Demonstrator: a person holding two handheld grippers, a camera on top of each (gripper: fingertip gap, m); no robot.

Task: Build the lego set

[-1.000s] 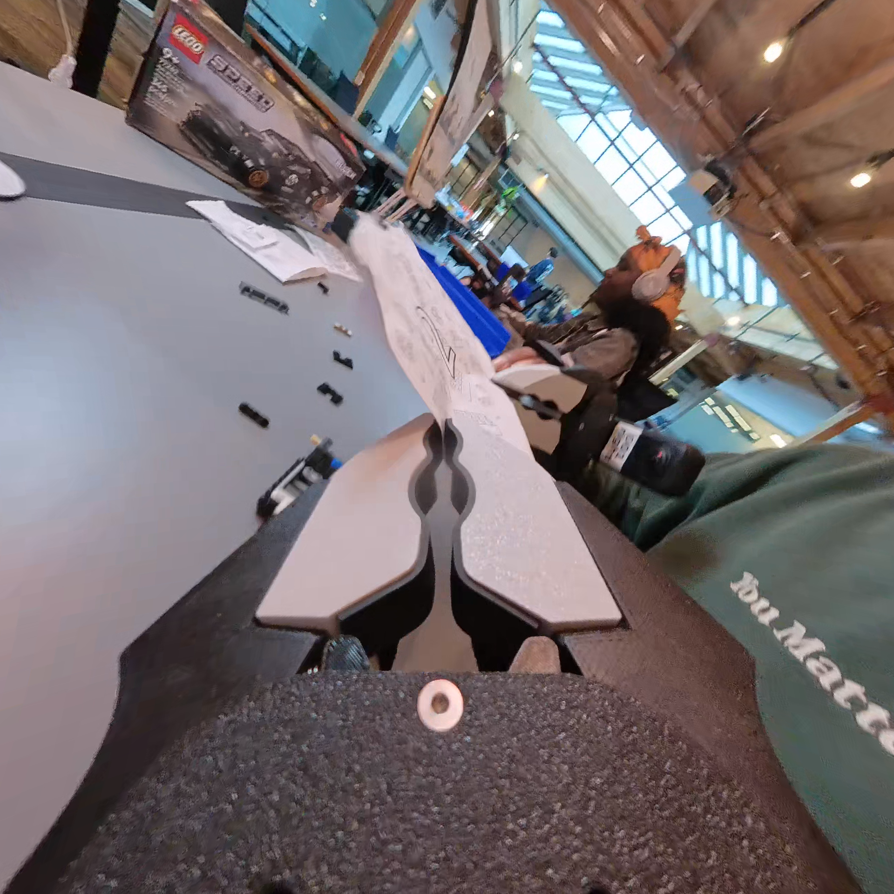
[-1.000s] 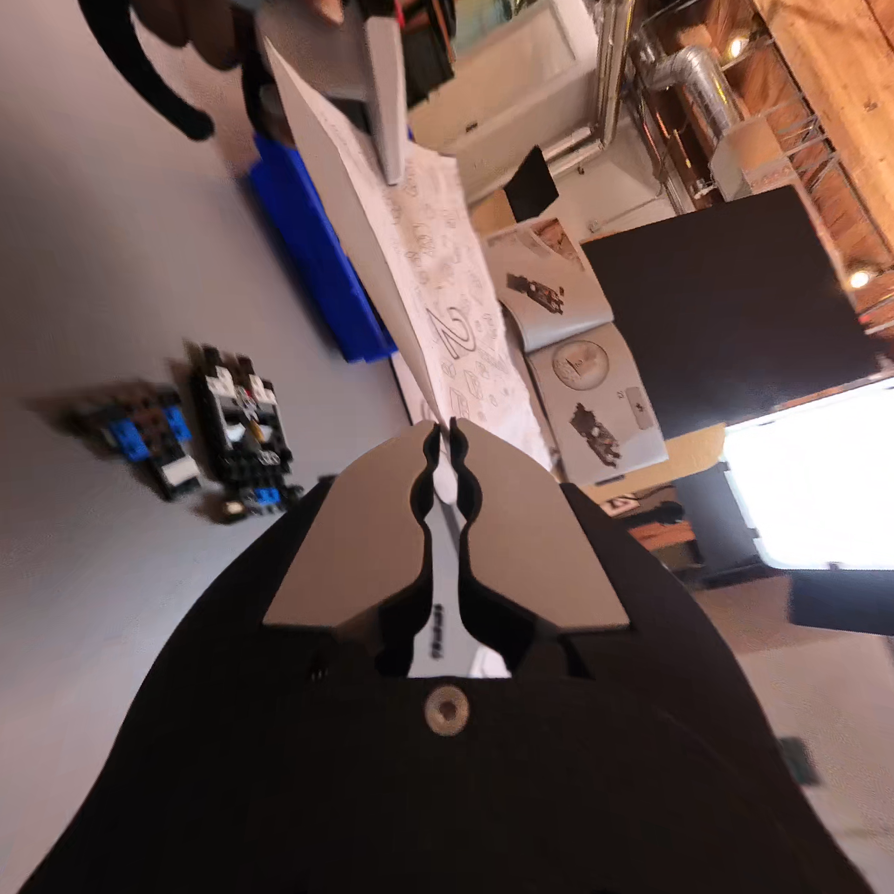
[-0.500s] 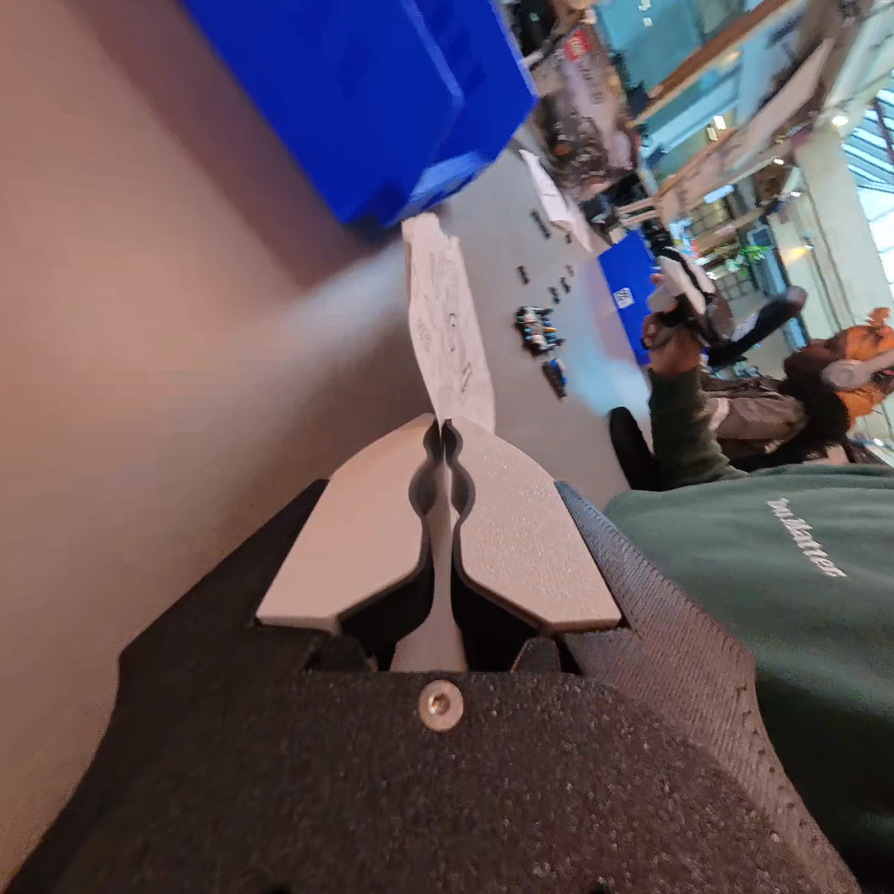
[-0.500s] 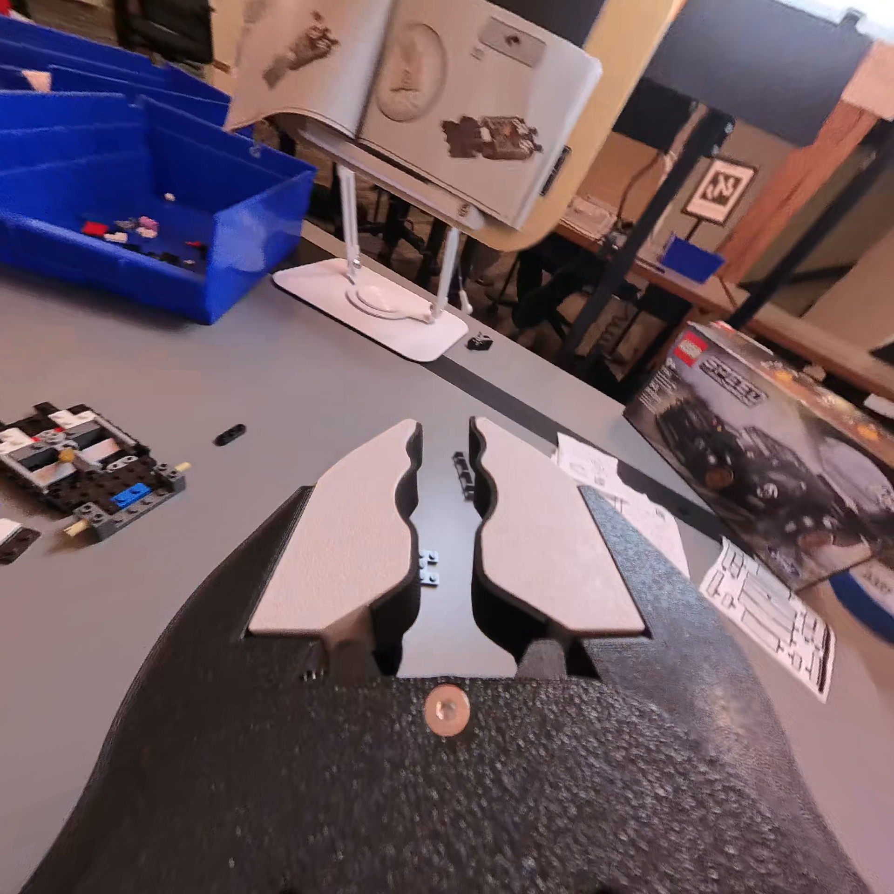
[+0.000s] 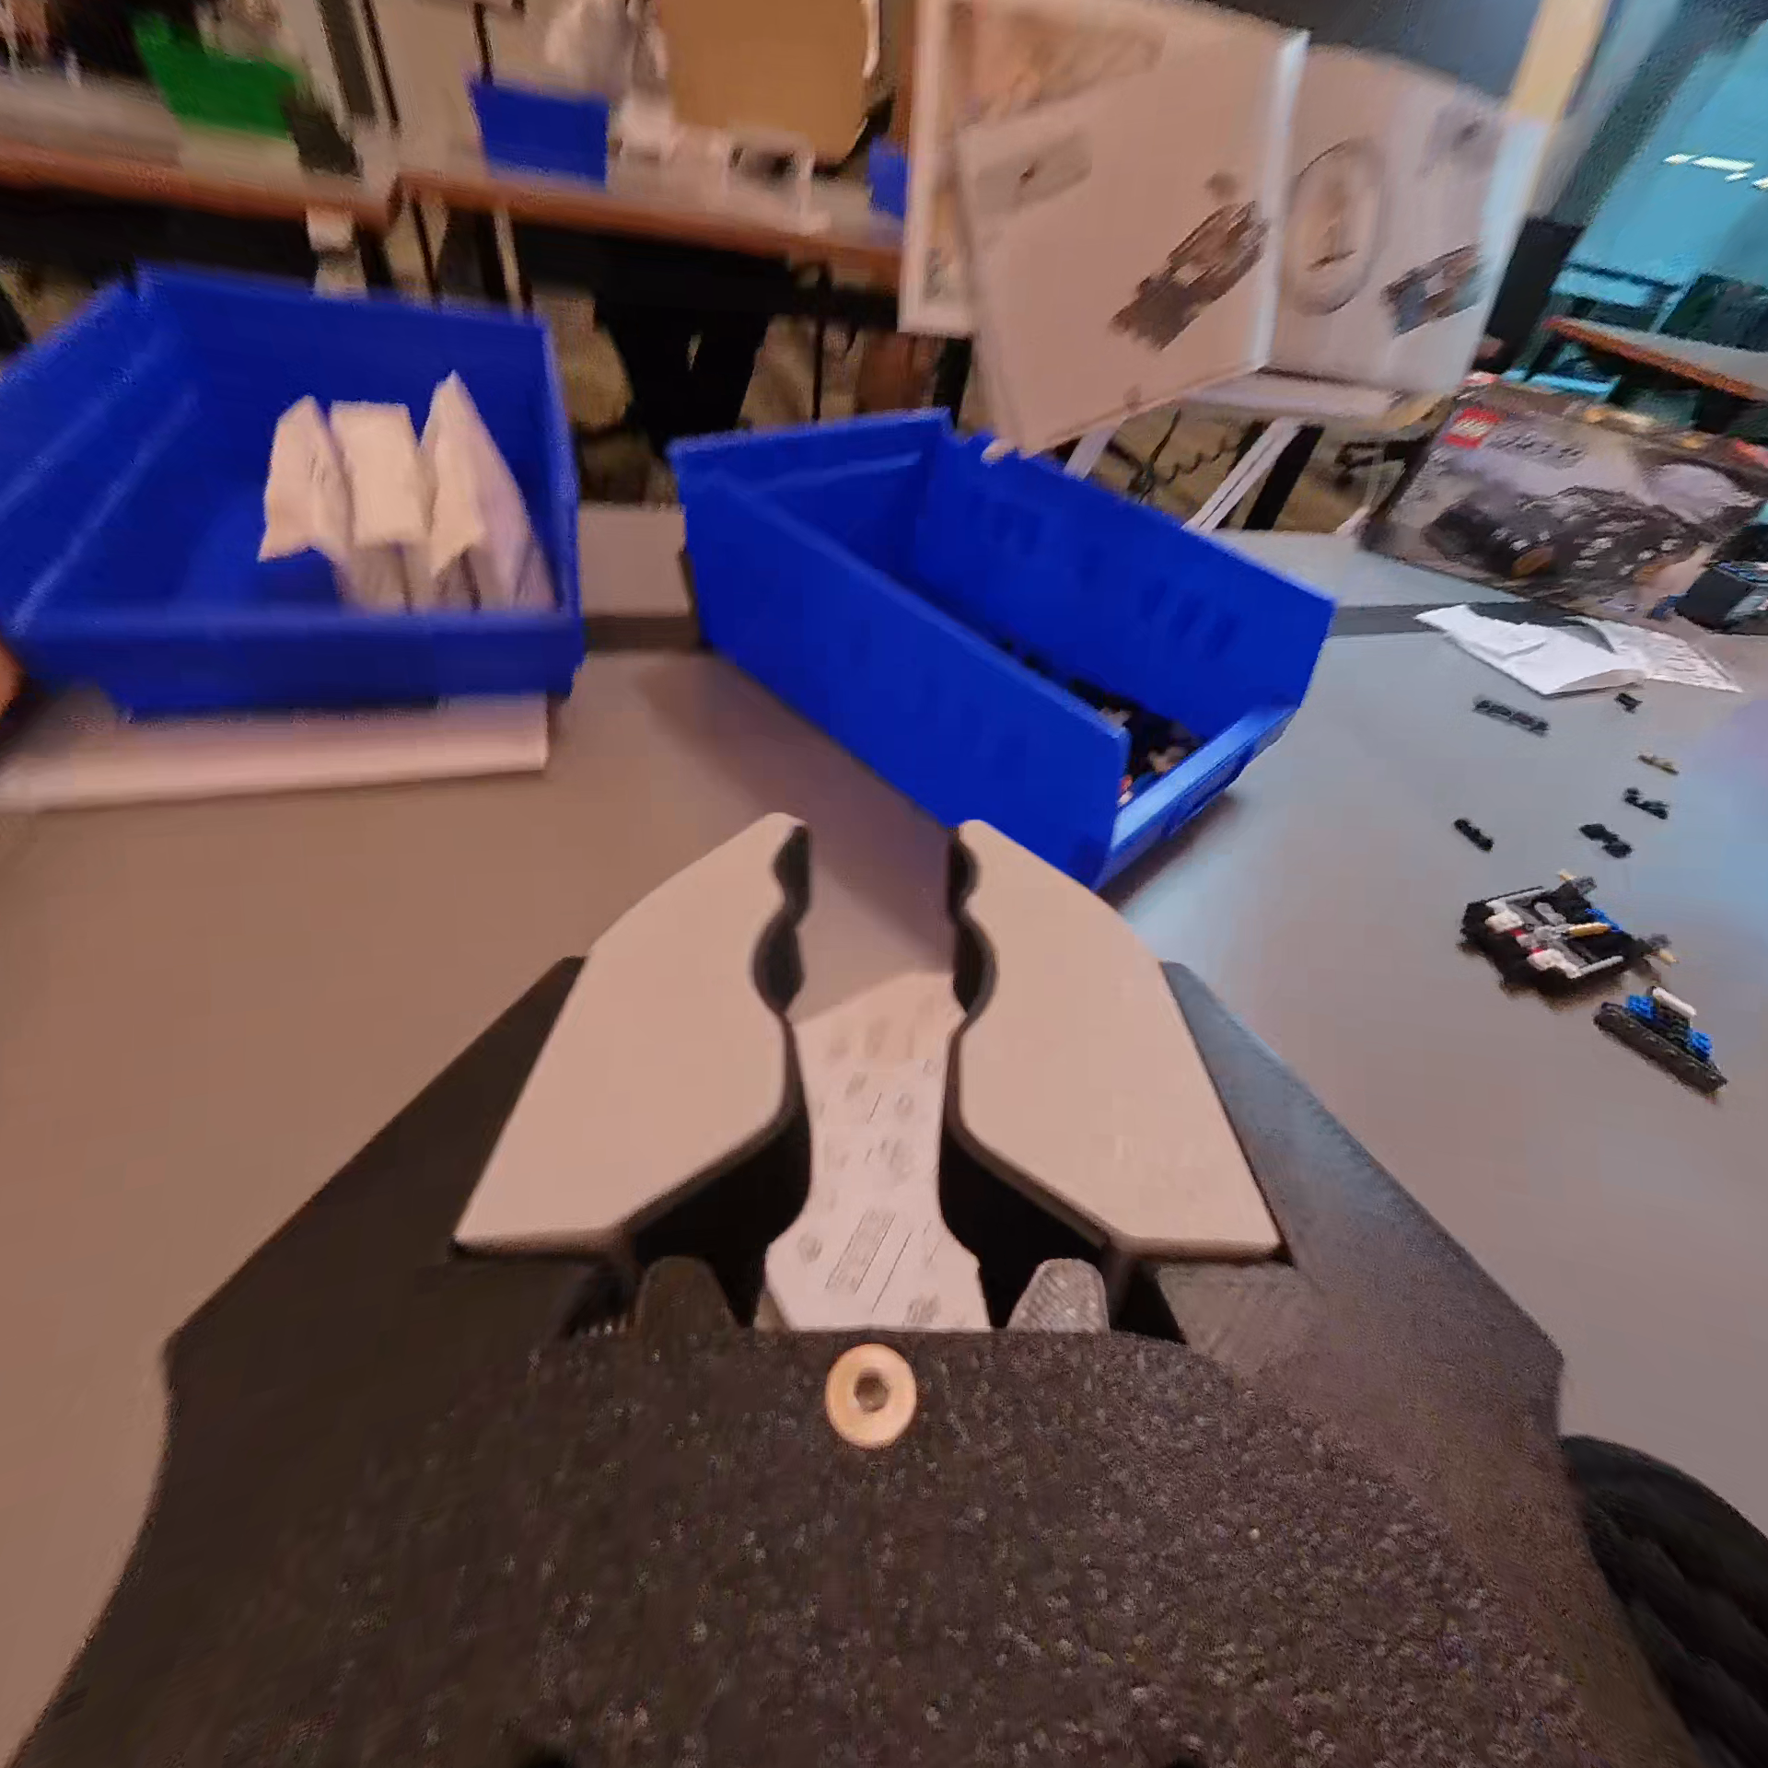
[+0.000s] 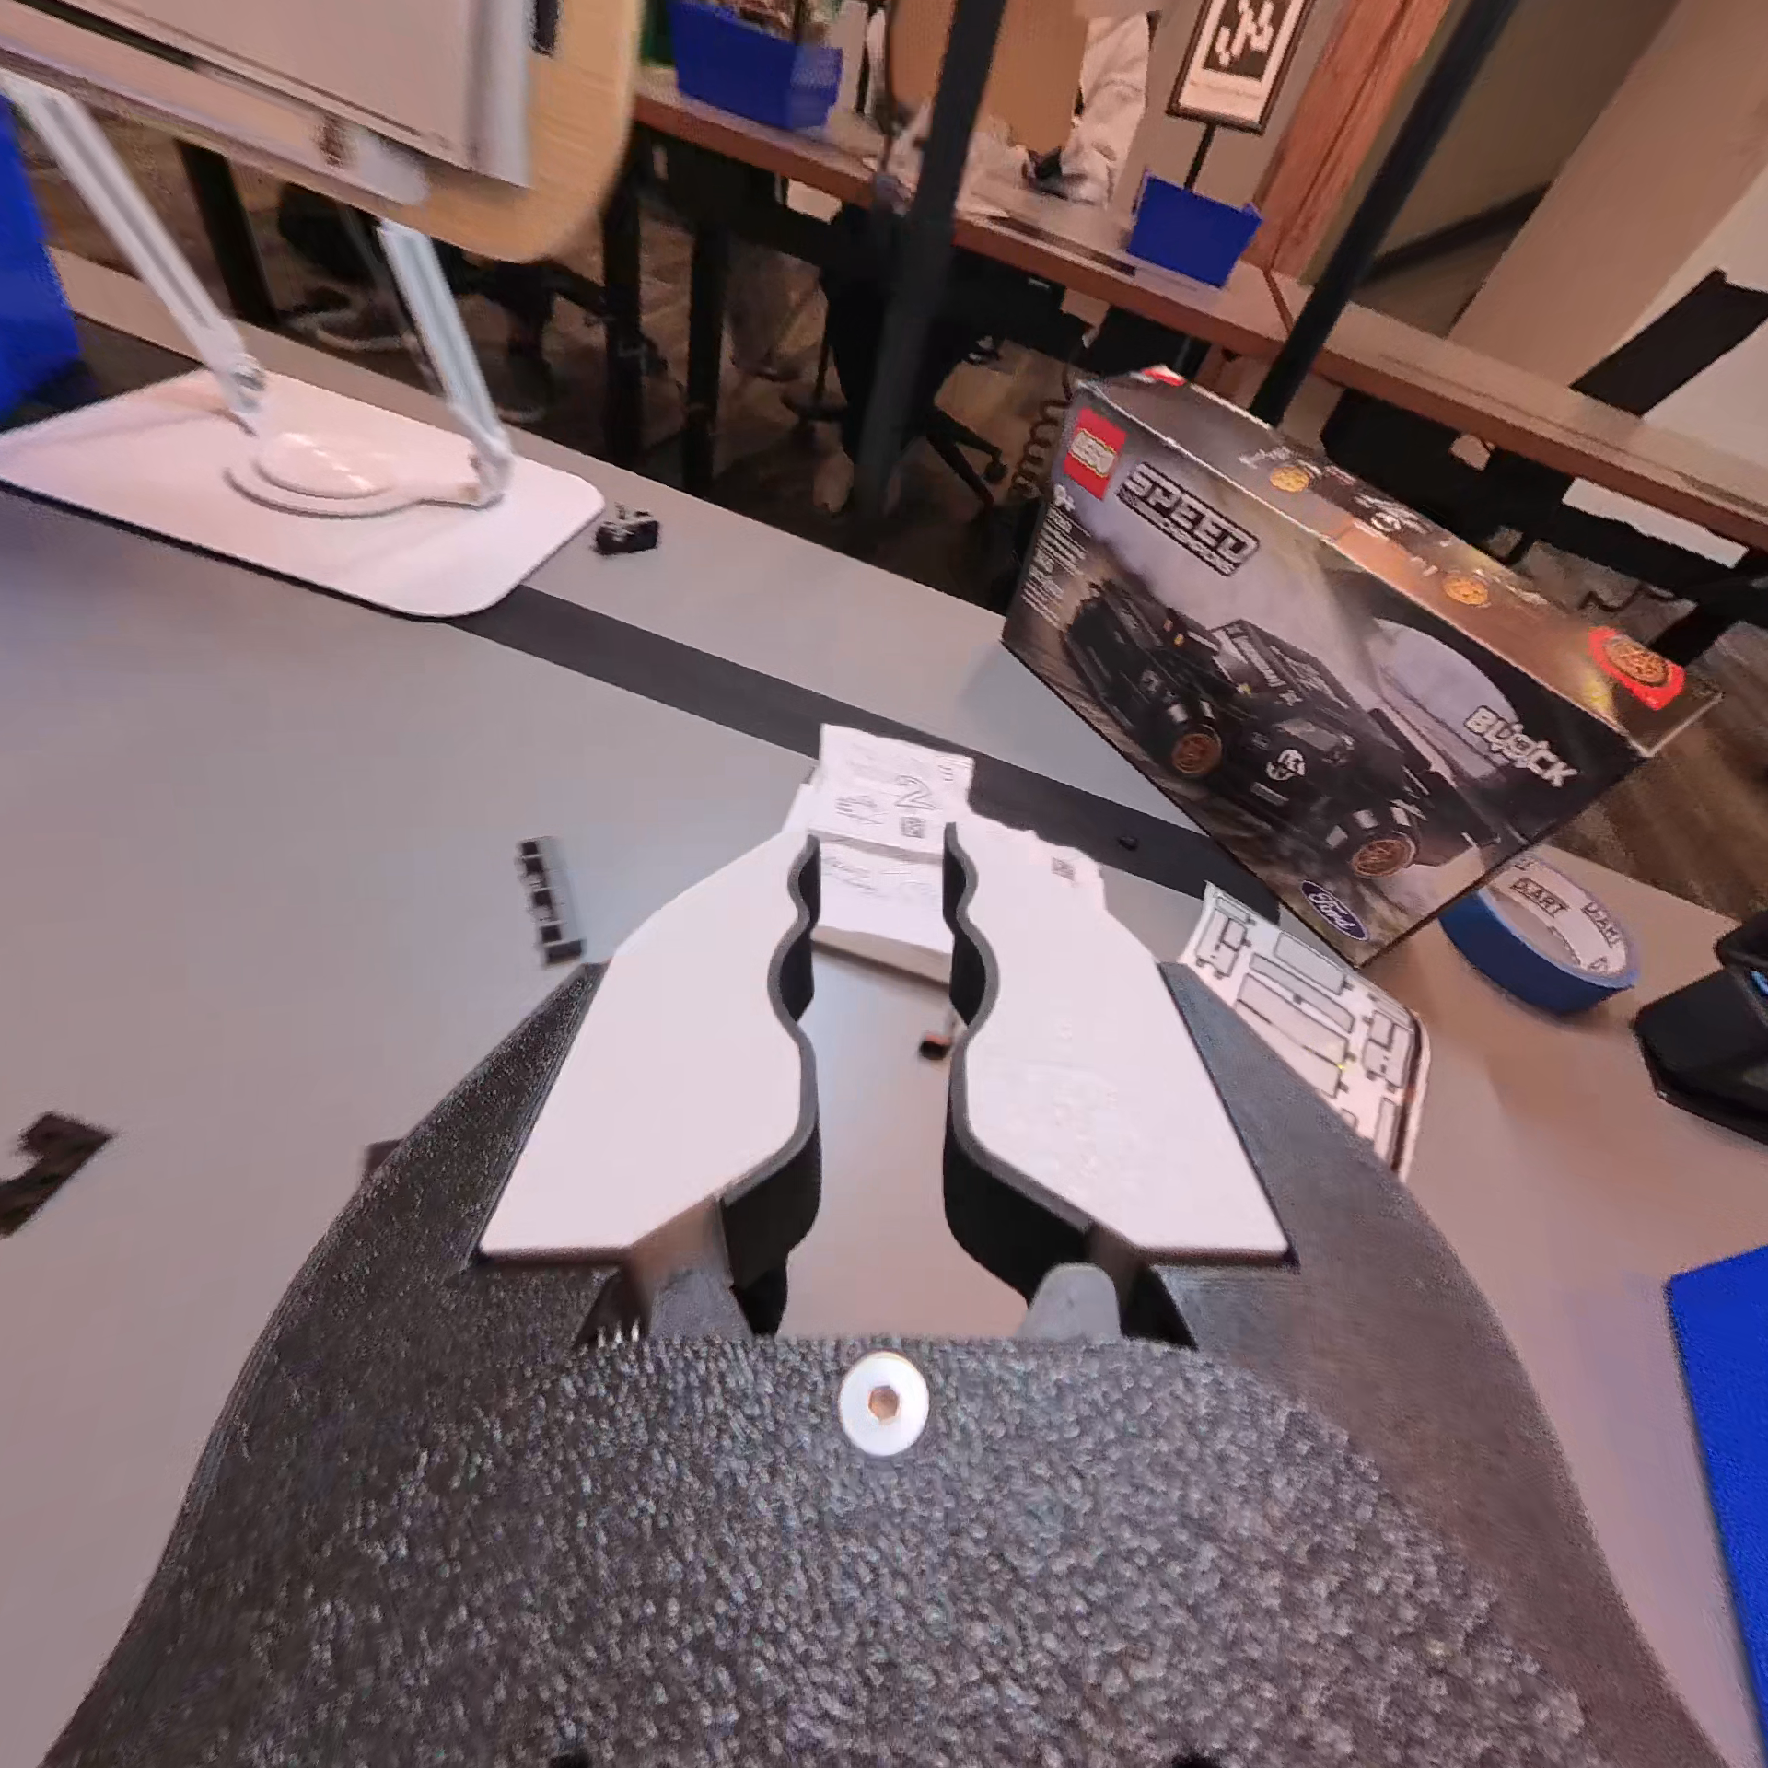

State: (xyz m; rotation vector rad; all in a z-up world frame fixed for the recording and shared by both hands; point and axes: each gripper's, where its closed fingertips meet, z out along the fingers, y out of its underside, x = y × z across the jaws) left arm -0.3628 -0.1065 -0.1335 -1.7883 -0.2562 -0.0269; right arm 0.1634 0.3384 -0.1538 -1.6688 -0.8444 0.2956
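**A:** Grey table (image 5: 287, 957), blurry frame. The left gripper (image 5: 875, 851) is wide open now; half a second ago it pinched the printed sheet (image 5: 880, 1129).
**B:** Sheet where?
**A:** Lower centre, seen through the gap under the fingers — contact unclear. Blue bin (image 5: 957, 622) just beyond.
**B:** Right?
**A:** Right gripper (image 6: 880, 851) is wide open too and empty, with folded papers (image 6: 890, 813) beyond its tips — boxed car kit (image 6: 1292, 689) upper right.

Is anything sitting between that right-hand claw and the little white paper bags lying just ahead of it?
Nothing visible blocks it. The right gripper is open, and only bare grey table plus one tiny loose piece lie before the white paper bags.
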